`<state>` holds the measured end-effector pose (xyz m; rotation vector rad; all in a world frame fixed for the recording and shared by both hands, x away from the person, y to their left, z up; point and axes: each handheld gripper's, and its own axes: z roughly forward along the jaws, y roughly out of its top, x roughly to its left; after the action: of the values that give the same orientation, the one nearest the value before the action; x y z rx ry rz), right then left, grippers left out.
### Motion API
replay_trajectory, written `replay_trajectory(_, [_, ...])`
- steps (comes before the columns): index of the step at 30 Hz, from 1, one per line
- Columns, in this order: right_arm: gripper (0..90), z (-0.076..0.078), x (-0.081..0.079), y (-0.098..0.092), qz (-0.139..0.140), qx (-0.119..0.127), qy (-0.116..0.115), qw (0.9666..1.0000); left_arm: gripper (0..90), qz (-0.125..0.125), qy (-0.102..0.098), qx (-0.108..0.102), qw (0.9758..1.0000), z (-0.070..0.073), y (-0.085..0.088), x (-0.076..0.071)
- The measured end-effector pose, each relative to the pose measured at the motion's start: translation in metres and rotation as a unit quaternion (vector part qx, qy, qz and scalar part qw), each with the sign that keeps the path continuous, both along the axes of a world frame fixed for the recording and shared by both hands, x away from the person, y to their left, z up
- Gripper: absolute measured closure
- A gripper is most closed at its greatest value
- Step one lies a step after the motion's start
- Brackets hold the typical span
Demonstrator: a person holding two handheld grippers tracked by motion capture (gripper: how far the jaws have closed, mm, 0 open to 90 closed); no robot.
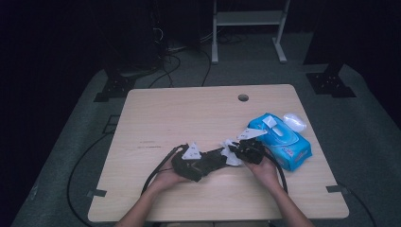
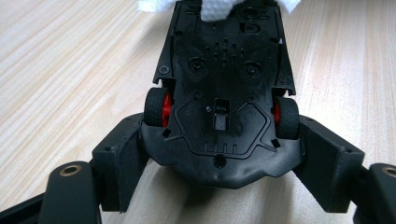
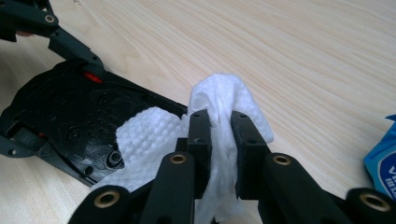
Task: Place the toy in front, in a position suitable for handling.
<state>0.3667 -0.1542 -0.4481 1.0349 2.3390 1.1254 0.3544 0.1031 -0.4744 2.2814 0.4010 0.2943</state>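
The toy car [image 2: 224,98] was black and lay upside down, so its flat underside faced up. This underside had small screw holes, short slots and a little square opening near the middle. Two black wheels with red hubs sat at its sides. The left tongs [image 2: 219,154] gripped the car by its two sides, close to these wheels, and held it over the near middle of the wooden surface [image 1: 189,113].

The white wipe [image 3: 224,116] had a pattern of small bumps and was folded. The right tongs [image 3: 219,140] were closed on it, and the wipe was pressed between the two black jaws. A part of the wipe lay on the underside of the car, at the end far from the left tongs. In the high view the two tongs met at the near middle of the surface, the left tongs [image 1: 191,161] on the left and the right tongs [image 1: 248,149] on the right.

A blue pack of wipes [image 1: 281,139] lay on the right side of the surface, just beside the right tongs. It had white and red print, but the writing was too small to read.
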Motion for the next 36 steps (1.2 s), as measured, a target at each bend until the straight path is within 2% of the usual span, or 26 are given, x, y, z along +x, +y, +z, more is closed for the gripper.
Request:
replay_trajectory(3, [79.1, 0.001, -0.003, 0.005, 0.011, 0.014, 0.009, 0.9998, 23.7, -0.001, -0.001, 0.0, 1.0, 0.0, -0.002, 0.0])
replay_trajectory(5, [79.1, 0.001, -0.008, 0.018, 0.035, 0.023, 0.013, 0.999, 23.8, -0.006, -0.002, 0.0, 1.0, 0.0, -0.006, -0.002])
replay_trajectory(10, [79.0, -0.002, -0.023, 0.058, 0.101, 0.019, 0.01, 0.9946, 23.7, -0.013, -0.006, 0.005, 0.9999, -0.001, -0.011, -0.006])
replay_trajectory(12, [78.9, -0.001, -0.026, 0.061, 0.103, 0.009, 0.005, 0.9946, 23.8, -0.013, -0.005, 0.005, 0.9999, 0.0, -0.009, -0.005])
replay_trajectory(15, [78.9, 0.0, -0.018, 0.044, 0.082, 0.013, 0.015, 0.9964, 23.8, -0.009, -0.003, 0.006, 0.9999, 0.0, -0.005, -0.003])
replay_trajectory(17, [78.9, 0.001, -0.014, 0.028, 0.069, 0.02, 0.035, 0.9968, 23.7, -0.005, 0.0, 0.001, 1.0, 0.0, -0.001, -0.001])
replay_trajectory(19, [78.8, 0.002, -0.016, 0.014, 0.058, 0.01, 0.034, 0.9977, 23.7, -0.001, 0.0, 0.001, 1.0, 0.0, 0.002, 0.001])
replay_trajectory(24, [78.8, 0.001, -0.017, -0.001, 0.053, 0.014, 0.051, 0.9972, 23.5, 0.004, 0.009, -0.004, 0.9999, 0.0, 0.003, 0.004])
replay_trajectory(27, [78.8, 0.001, -0.018, -0.001, 0.051, 0.012, 0.049, 0.9974, 19.7, 0.014, 0.024, -0.012, 0.9995, 0.002, 0.007, 0.006])
replay_trajectory(29, [78.8, 0.001, -0.019, -0.001, 0.053, 0.011, 0.048, 0.9974, 18.4, 0.02, 0.04, -0.025, 0.9987, 0.003, 0.011, 0.008])
replay_trajectory(32, [78.8, 0.001, -0.022, -0.002, 0.059, 0.012, 0.045, 0.9972, 18.2, 0.03, 0.082, -0.055, 0.9947, 0.004, 0.017, 0.013])
replay_trajectory(34, [78.8, 0.0, -0.023, -0.002, 0.06, 0.01, 0.041, 0.9973, 18.3, 0.036, 0.102, -0.065, 0.992, 0.003, 0.019, 0.016])
replay_trajectory(36, [78.9, 0.0, -0.024, -0.003, 0.06, 0.012, 0.04, 0.9973, 18.8, 0.038, 0.125, -0.078, 0.9883, 0.003, 0.022, 0.019])
